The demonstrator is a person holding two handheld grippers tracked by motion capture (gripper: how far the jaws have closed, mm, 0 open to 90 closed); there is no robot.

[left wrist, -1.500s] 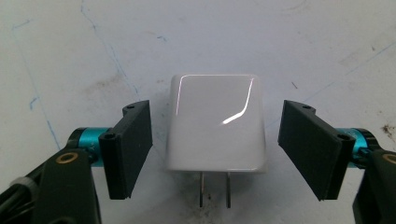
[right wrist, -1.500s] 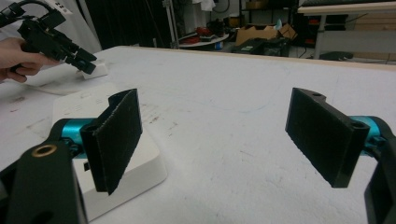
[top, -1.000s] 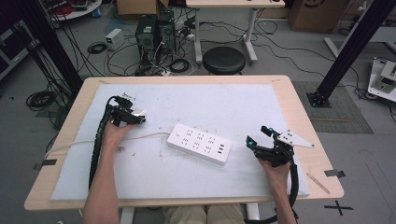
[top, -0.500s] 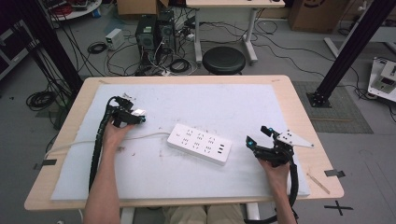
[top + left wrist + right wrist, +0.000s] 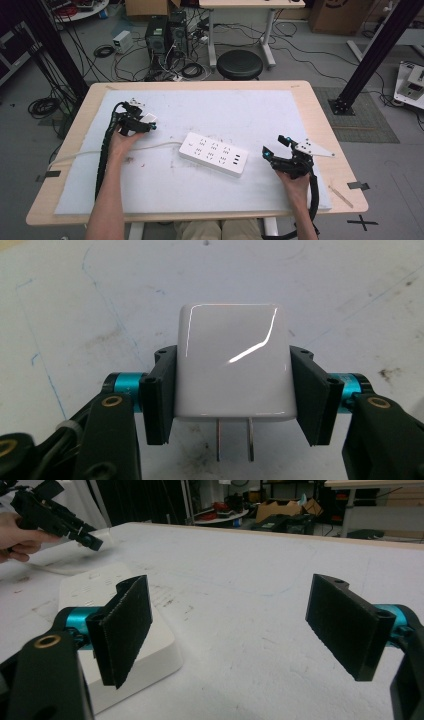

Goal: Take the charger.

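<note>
The charger (image 5: 234, 362)'s 2 sides sit hidden behind the black pads (image 5: 161, 395). The power strip (image 5: 117, 645)'s near end is cut off behind the right gripper (image 5: 240, 630)'s own pad.

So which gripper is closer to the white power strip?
The right one. The right gripper sits open just off the power strip's near end, while the left gripper is farther away past the cord end, holding a white charger.
</note>
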